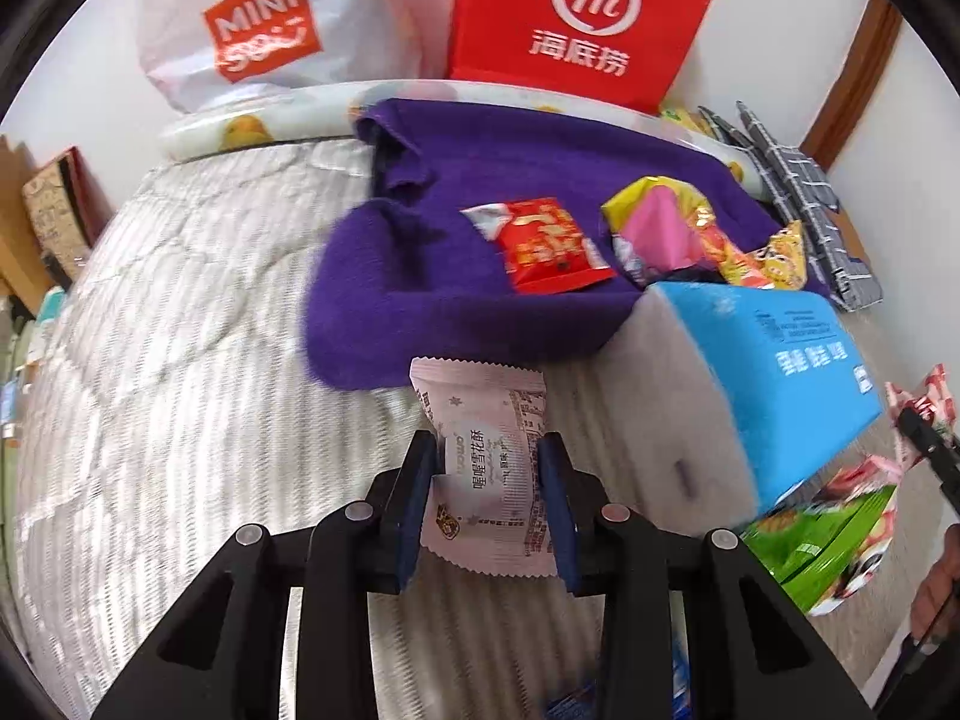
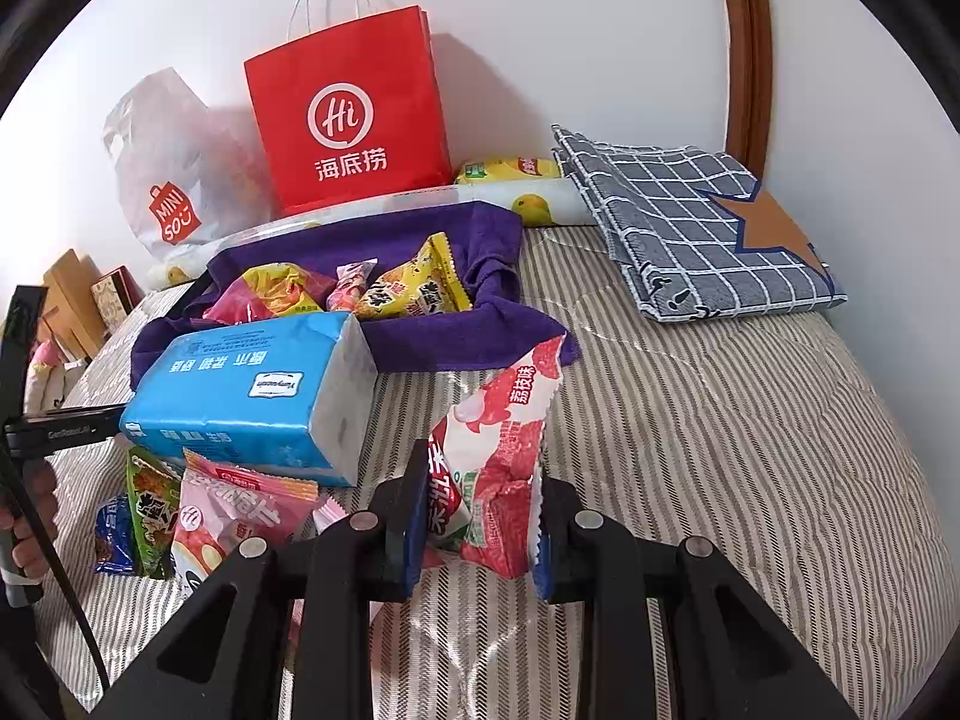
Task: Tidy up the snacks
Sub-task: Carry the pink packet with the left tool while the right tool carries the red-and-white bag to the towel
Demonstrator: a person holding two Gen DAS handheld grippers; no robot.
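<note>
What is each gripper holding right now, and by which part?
The left gripper pinches the pale pink snack packet by its two side edges, low down. The right gripper is clamped on the red-and-white lychee packet near its bottom end.

Right gripper [image 2: 477,531] is clamped on a red-and-white lychee snack packet [image 2: 501,468], which sticks up past the fingers toward 12 o'clock. At 10 o'clock from it a blue tissue pack [image 2: 252,387] lies on the striped bedcover [image 2: 720,450], with a small heap of snack bags [image 2: 198,510] just below at 9 o'clock. Further back, a purple cloth [image 2: 420,330] holds more packets [image 2: 414,288]. A red paper bag [image 2: 348,114] stands at 11 o'clock against the wall, and a checked cloth [image 2: 690,222] lies folded at 2 o'clock.
</note>
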